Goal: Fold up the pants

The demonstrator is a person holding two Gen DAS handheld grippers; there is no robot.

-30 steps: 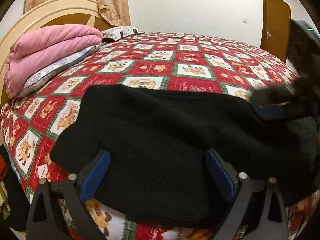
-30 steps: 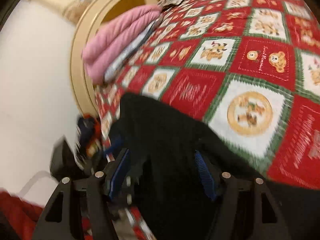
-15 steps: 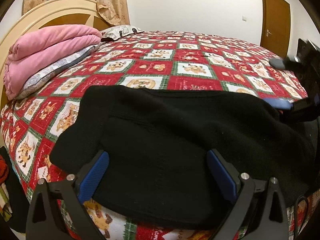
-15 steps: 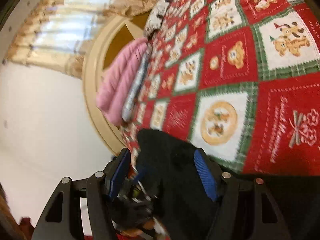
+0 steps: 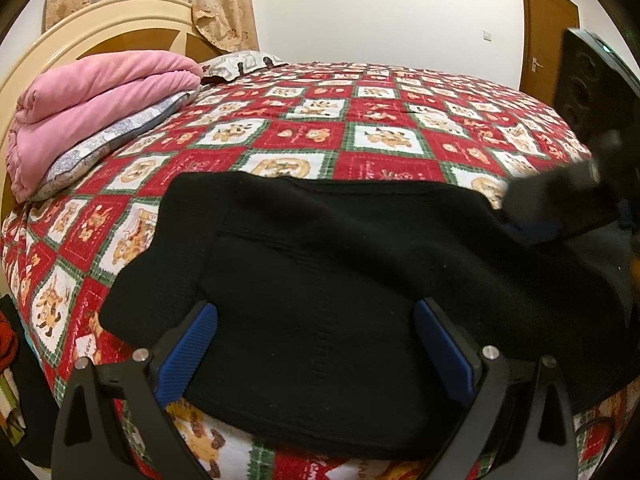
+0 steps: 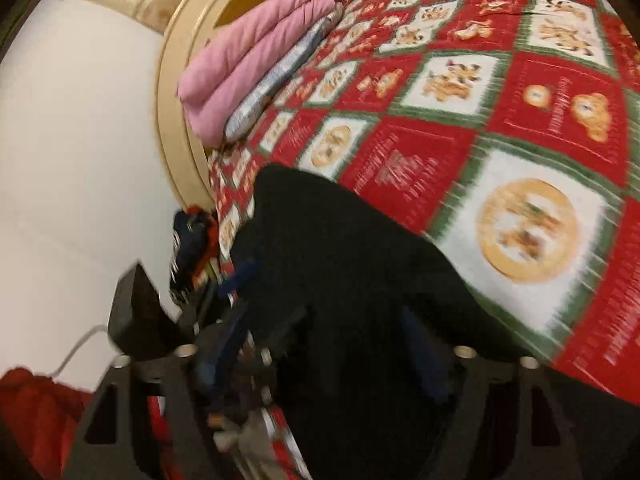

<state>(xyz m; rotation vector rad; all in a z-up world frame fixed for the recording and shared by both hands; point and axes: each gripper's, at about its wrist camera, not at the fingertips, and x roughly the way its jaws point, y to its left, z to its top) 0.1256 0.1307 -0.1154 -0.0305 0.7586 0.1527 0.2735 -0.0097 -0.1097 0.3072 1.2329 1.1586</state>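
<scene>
Left claw (image 5: 316, 344) stands wide over the near edge of one pair of black pants (image 5: 340, 264), which lies folded on the bed (image 5: 384, 136) near its front edge. Right claw (image 6: 320, 360), blurred, also spreads wide above the pants (image 6: 360, 280). One pink blanket (image 5: 92, 100) sits folded far left by the headboard (image 5: 120, 20), one door (image 5: 544, 28) far right.

Quilted bed (image 5: 384, 120), white wall (image 5: 380, 12), wooden door (image 5: 546, 28)

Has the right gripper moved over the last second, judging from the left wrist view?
Yes. The right gripper lifted toward the door half a second ago, then dropped back onto the black pants.
</scene>
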